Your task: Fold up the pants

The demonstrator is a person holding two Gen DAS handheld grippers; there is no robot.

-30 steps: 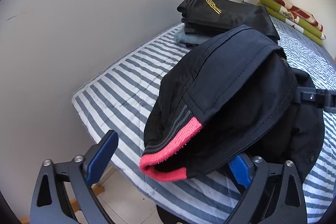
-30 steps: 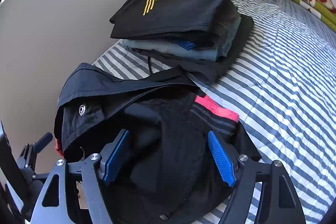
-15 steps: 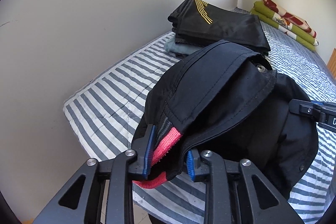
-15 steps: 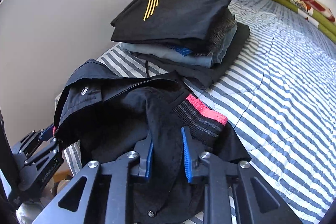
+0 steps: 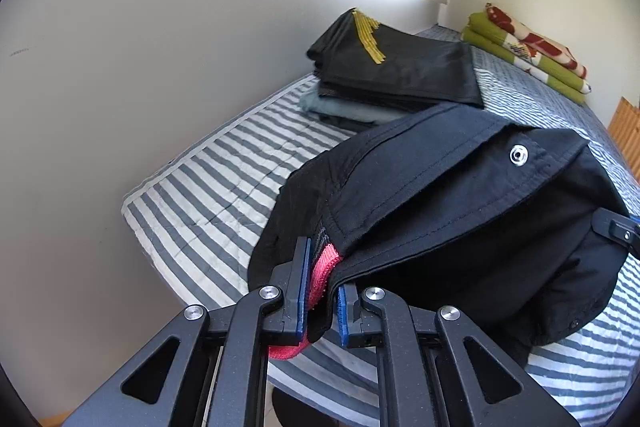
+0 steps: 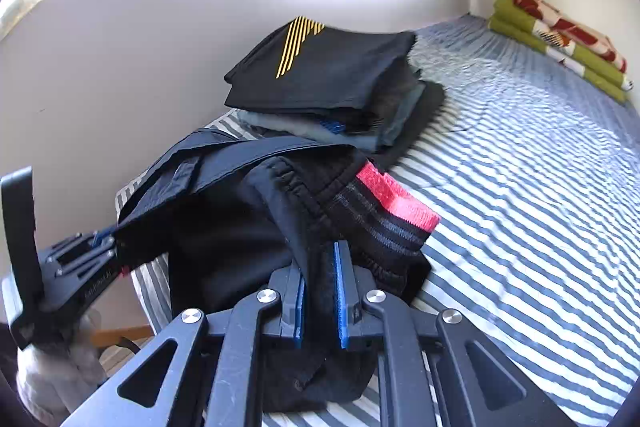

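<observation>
The striped bed [image 5: 208,187] carries everything. On its near corner, in front of the folded stack [image 5: 396,75], the black pants [image 5: 460,219] lie bunched — their waistband runs across from claw to claw. A second ago both claws gaped; now the left claw [image 5: 322,291] is closing on the pink-trimmed band, and the right claw [image 6: 320,299] is closing on black fabric — both lifted.
</observation>
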